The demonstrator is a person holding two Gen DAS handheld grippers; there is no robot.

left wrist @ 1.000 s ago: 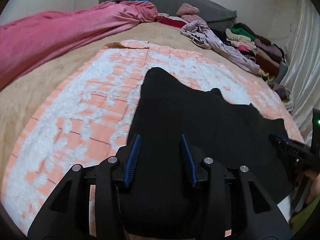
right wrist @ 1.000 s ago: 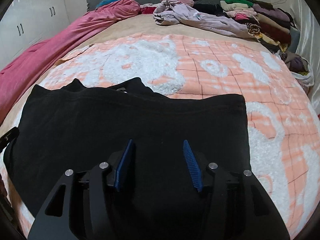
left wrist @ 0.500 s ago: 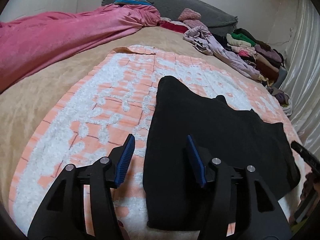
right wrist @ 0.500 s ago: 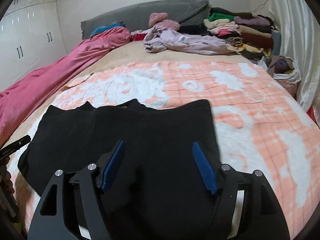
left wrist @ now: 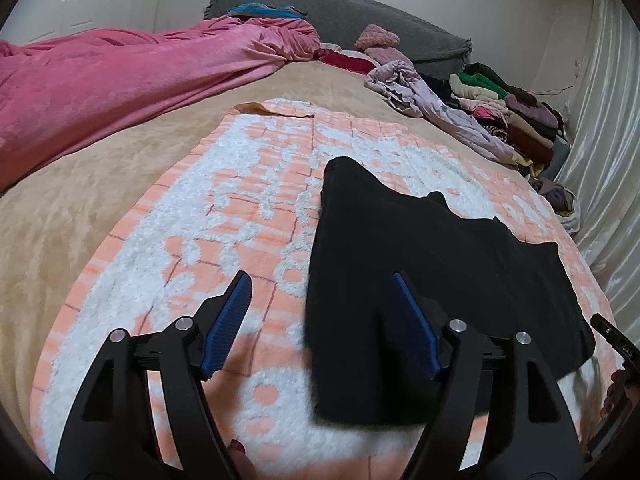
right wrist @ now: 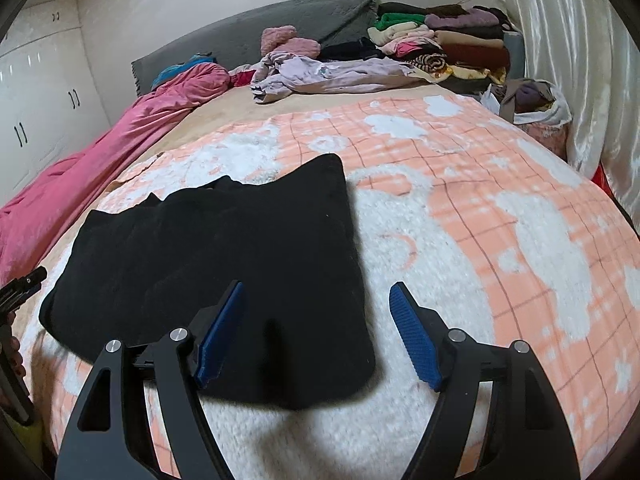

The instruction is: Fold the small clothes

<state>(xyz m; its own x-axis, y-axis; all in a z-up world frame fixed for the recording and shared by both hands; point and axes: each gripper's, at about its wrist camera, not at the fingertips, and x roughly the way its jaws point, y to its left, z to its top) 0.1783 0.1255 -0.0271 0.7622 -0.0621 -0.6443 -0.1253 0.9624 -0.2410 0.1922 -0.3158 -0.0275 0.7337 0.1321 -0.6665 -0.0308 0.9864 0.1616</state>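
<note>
A black garment (left wrist: pixel 424 264) lies flat on the orange-and-white blanket (left wrist: pixel 240 184) on the bed; it also shows in the right wrist view (right wrist: pixel 224 256). My left gripper (left wrist: pixel 320 292) is open and empty, raised over the garment's left edge. My right gripper (right wrist: pixel 316 304) is open and empty, raised over the garment's right edge. The tip of the other gripper shows at the right edge of the left view (left wrist: pixel 616 340) and at the left edge of the right view (right wrist: pixel 20 284).
A pink duvet (left wrist: pixel 120 76) lies along the left side of the bed. Loose lilac clothes (right wrist: pixel 340 74) and a stack of folded clothes (right wrist: pixel 448 44) sit near the grey headboard (right wrist: pixel 280 28). A bag of clothes (right wrist: pixel 532 100) and a curtain (right wrist: pixel 580 60) are at the right.
Both grippers have opened wider and pulled back and outward, the left toward the garment's left edge and the right toward its right edge. The garment stays flat.
</note>
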